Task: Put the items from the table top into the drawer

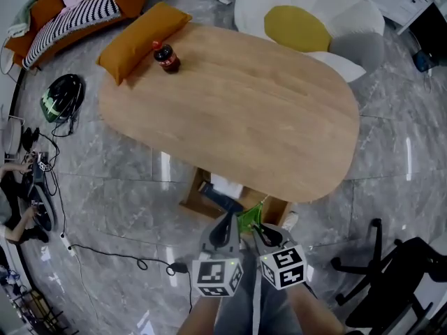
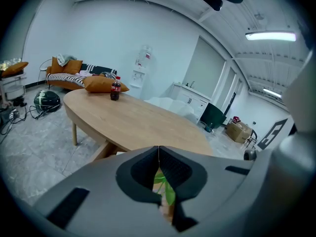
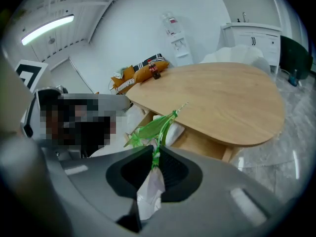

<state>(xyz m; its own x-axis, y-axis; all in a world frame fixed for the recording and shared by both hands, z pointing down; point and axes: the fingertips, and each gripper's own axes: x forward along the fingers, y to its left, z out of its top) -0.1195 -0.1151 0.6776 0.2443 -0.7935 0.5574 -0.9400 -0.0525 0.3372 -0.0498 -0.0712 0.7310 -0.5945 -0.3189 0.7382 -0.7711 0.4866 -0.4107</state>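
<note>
My right gripper [image 1: 261, 229] is shut on a green artificial leaf sprig [image 3: 154, 125] with a white paper wrap at its stem. It hangs just in front of the open wooden drawer [image 1: 274, 206] under the near edge of the oval wooden table [image 1: 279, 124]. In the head view the sprig [image 1: 249, 218] shows between the two grippers. My left gripper [image 1: 226, 223] is beside it with its jaws shut [image 2: 158, 151] and nothing between them. A cola bottle [image 1: 166, 56] stands at the table's far left end by an orange pillow [image 1: 143, 37]. Several items lie in the drawer.
A white flower-shaped seat with a yellow centre [image 1: 300, 26] stands beyond the table. There is a black office chair [image 1: 391, 271] at the lower right. A helmet [image 1: 63, 96] and cables [image 1: 105, 253] lie on the grey floor at the left. A sofa [image 1: 70, 12] stands at the far left.
</note>
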